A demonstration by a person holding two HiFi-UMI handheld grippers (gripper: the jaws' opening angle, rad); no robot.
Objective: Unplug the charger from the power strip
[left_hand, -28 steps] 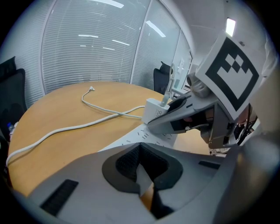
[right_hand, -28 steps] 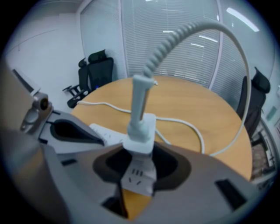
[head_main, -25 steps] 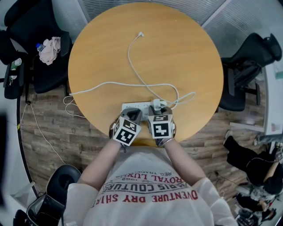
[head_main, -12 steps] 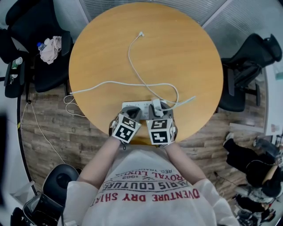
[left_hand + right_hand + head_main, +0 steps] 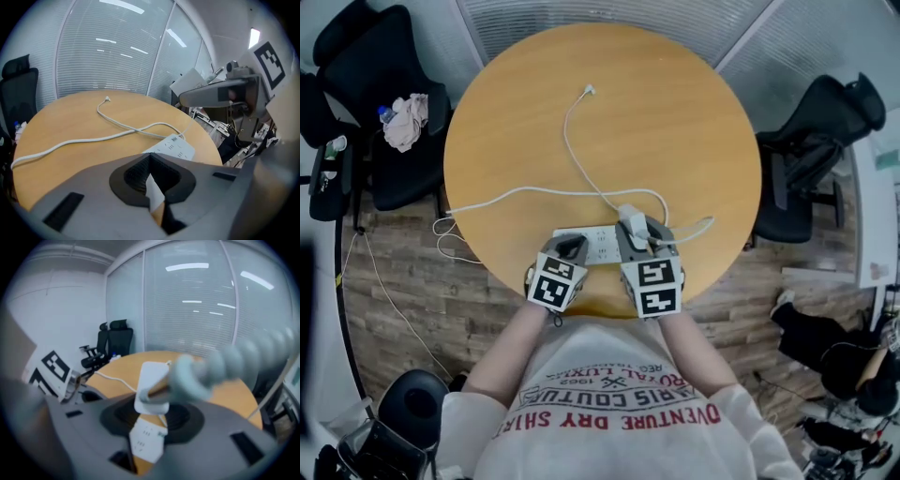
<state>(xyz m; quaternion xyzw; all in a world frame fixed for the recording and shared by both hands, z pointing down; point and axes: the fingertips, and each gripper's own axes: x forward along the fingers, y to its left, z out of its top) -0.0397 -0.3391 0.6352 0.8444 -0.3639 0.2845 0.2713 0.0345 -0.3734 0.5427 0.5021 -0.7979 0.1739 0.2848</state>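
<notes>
- I have the right tongs (image 5: 639, 228) clamped on the white charger (image 5: 152, 386), with one jaw on each side of its body.
- The charger is up off the power strip (image 5: 600, 246). In the right gripper view, bare wood shows between the two, and the strip lies below the charger.
- The power strip lies flat by the near edge of the round wooden desk (image 5: 675, 131), its long side running along that edge.
- My left tongs (image 5: 150, 157) are drawn narrow, with the tips meeting and nothing gripped.
- They sit at the strip's left end, and a sliver of its white casing shows through the gap behind the tips. I cannot tell whether they press on it.
- The charger cable (image 5: 565, 131) runs from the charger toward the far edge and ends in a small connector (image 5: 589, 90) lying on the wood.
- The strip's cord (image 5: 525, 190) crosses that cable, reaches the desk's left edge and drops over it. Its other end loops round near the right tongs.
- A blurred ribbed grey cord (image 5: 225, 362) crosses the right gripper view close to the lens, over the charger's right side.
- A black office chair (image 5: 366, 56) stands off the desk's left edge with a crumpled cloth (image 5: 405, 111) on it.
</notes>
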